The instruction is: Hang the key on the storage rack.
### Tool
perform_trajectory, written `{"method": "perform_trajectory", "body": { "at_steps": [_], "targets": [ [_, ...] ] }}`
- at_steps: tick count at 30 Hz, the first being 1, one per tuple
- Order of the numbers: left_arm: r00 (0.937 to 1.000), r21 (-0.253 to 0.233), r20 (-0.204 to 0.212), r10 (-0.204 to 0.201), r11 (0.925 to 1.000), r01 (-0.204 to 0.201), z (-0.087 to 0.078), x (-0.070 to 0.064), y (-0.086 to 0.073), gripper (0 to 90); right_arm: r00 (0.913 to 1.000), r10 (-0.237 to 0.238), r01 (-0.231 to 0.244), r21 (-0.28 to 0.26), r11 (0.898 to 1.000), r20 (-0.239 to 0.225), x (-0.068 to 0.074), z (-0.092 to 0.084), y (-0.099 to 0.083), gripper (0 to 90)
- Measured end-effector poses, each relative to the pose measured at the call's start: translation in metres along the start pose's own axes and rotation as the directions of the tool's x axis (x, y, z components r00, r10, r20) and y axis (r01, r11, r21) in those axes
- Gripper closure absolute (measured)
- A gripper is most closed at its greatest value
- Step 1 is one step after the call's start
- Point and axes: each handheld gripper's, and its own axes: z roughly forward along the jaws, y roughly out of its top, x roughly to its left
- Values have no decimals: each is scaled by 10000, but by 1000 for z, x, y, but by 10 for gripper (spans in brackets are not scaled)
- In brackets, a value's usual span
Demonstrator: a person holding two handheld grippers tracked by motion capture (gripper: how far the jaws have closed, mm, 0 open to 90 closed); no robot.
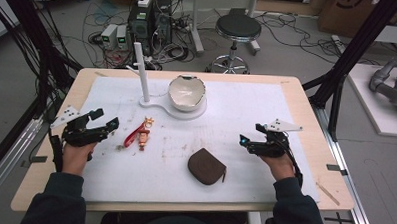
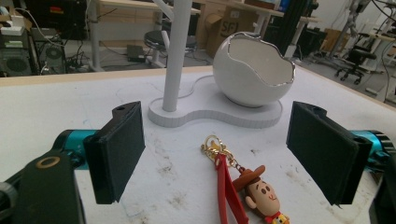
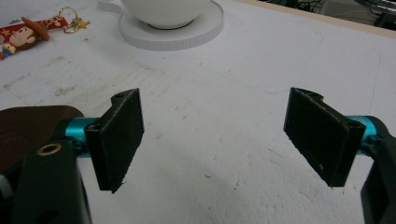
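Note:
A cowboy-figure keychain (image 1: 142, 132) with a red strap and gold ring lies on the white mat, left of centre. In the left gripper view the keychain (image 2: 252, 191) lies just ahead, between the spread jaws. My left gripper (image 1: 106, 120) is open, a short way left of the keychain. A brown zipped pouch (image 1: 206, 166) rests near the front middle. My right gripper (image 1: 250, 136) is open to the right of the pouch, nothing between its jaws. The pouch (image 3: 28, 126) edges the left of the right gripper view.
A white stand (image 1: 186, 113) with an upright post (image 1: 142, 70) and an egg-shaped white bowl (image 1: 186, 91) sits at the back middle of the mat. The wooden table edge (image 1: 316, 131) frames the mat. A stool (image 1: 238, 31) and cables lie beyond.

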Motion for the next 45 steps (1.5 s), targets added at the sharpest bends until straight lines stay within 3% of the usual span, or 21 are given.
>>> {"method": "perform_trajectory", "body": {
  "at_steps": [10,15,20,23,26,30,31,37,38,39,41,42,43,45],
  "targets": [
    [10000,80,57,17,10000,-17,6,-2,-1,196,9998,124,-125,-62,9999,-147,-1,-5,-2,203],
    [9998,119,169,84,9999,-86,6,-3,-1,198,9974,-88,95,100,9999,-708,9,-1,1,203],
    [9997,162,214,119,9998,-123,6,-4,-1,198,9855,-349,486,792,9957,-1662,29,12,3,204],
    [9997,139,232,43,9999,-46,5,-3,-1,198,9715,-560,825,1073,9908,-2304,41,24,4,204],
    [9997,125,224,0,9999,-3,6,-2,-1,198,9625,-913,1305,1408,9814,-2555,50,33,2,205],
    [9998,176,221,13,9998,-17,6,-2,-2,197,9545,-843,1346,1611,9777,-2860,52,37,1,209],
    [9997,224,236,49,9997,-54,6,-2,-2,198,9475,-667,1228,1631,9789,-3129,54,37,1,209],
    [9994,391,332,14,9992,-27,9,-4,-3,226,9487,-767,1304,1587,9787,-3066,55,38,1,209],
    [9992,586,383,-79,9983,56,12,-6,-4,306,9525,-677,1171,1518,9814,-2970,53,37,2,209],
    [9985,1087,491,-250,9939,196,20,-9,-7,320,9521,-685,1165,1466,9823,-2979,52,37,2,209],
    [9979,1757,619,-177,9844,66,31,-16,-10,331,9533,-649,1101,1393,9841,-2948,51,36,3,209],
    [9979,1757,619,-177,9844,66,31,-16,-10,330,9546,-625,1066,1381,9847,-2911,50,36,3,209],
    [9984,2331,554,83,9722,-210,43,-23,-13,325,9546,-644,1072,1338,9852,-2907,50,35,3,209],
    [9990,2763,337,296,9603,-378,53,-28,-17,301,9553,-596,1025,1351,9855,-2895,50,35,3,209]
  ]
}}
